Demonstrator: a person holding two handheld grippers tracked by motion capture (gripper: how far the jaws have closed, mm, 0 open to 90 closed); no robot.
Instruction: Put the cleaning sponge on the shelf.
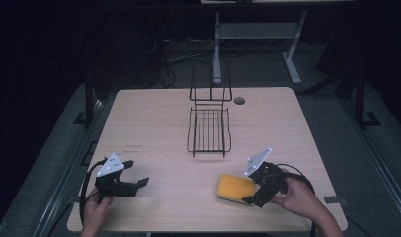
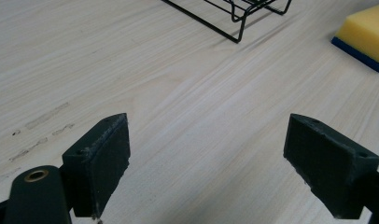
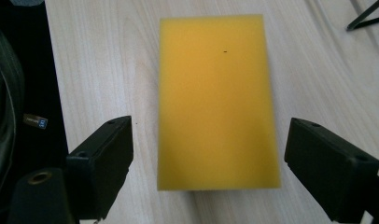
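A yellow sponge (image 1: 232, 188) with a blue underside lies flat on the wooden table (image 1: 154, 123) near its front right. My right gripper (image 1: 255, 186) is open just to its right, and in the right gripper view the sponge (image 3: 216, 100) lies between the two spread jaws without touching them. My left gripper (image 1: 136, 174) is open at the front left, with bare wood between its jaws. In the left gripper view the sponge (image 2: 365, 35) sits far off at the upper right. A black wire rack (image 1: 209, 129) stands at the table's middle.
The rack's tall back frame (image 1: 210, 81) rises toward the far edge, and its corner (image 2: 234, 16) reaches into the left gripper view. A round cable hole (image 1: 239, 100) sits at the back. The table's near edge (image 3: 52, 84) runs close beside the sponge. Cables trail from both grippers.
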